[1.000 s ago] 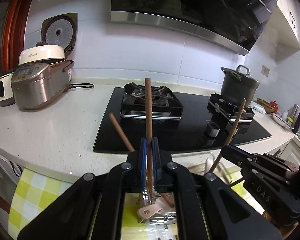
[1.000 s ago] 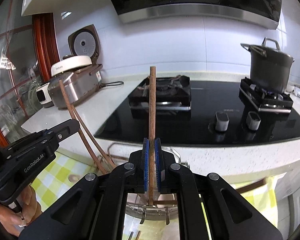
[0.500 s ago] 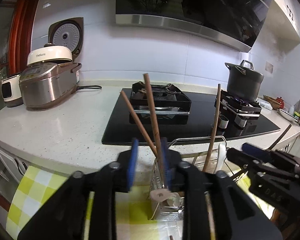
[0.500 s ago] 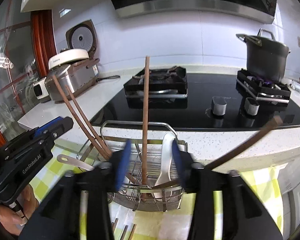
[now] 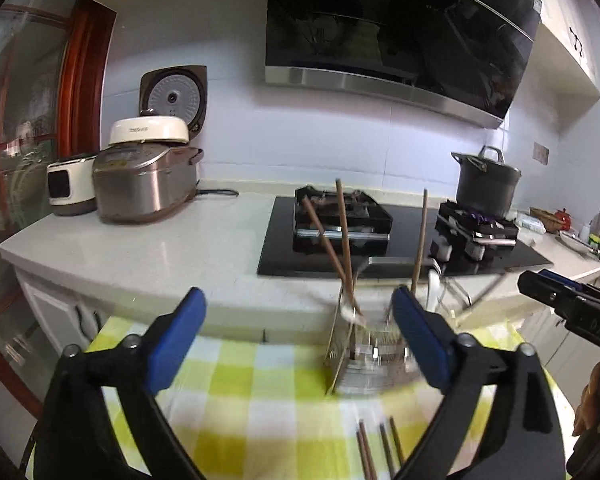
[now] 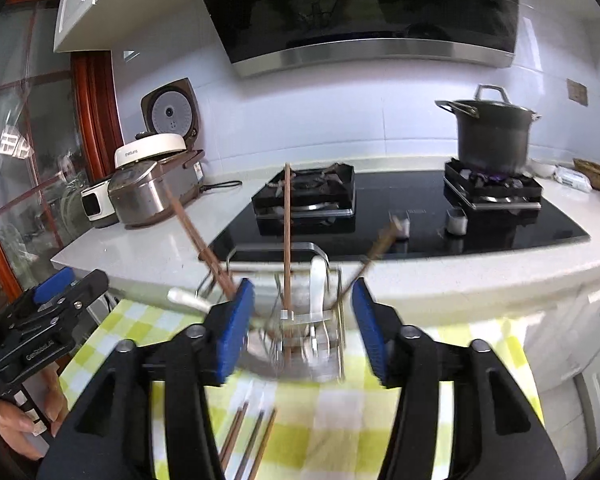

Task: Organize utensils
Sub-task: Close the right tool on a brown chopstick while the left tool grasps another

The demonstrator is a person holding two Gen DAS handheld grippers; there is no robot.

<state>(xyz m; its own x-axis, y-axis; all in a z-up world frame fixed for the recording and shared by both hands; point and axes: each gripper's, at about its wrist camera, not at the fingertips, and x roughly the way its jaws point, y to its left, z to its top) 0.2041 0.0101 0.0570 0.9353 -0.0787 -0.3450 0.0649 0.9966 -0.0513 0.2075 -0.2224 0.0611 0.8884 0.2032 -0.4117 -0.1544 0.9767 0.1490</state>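
Left wrist view: the left gripper is seen with its jaws spread wide, having just been opening, and nothing is held between them. Beyond the jaws the wire utensil holder stands on the checked tablecloth, close under the edge of the white surface. Two brown chopsticks lean together in the holder's left part, and a third stick stands nearly upright to the right. More chopsticks lie flat on the cloth near the lower edge. Open cloth is left to the holder's left.

From the right wrist view, the right gripper is shown with its jaws partly open, also just opened, and empty; the upright chopstick stands free beyond the gap. A white spoon rests in the holder. The other gripper is seen at the far left, well apart, with a hand below it.
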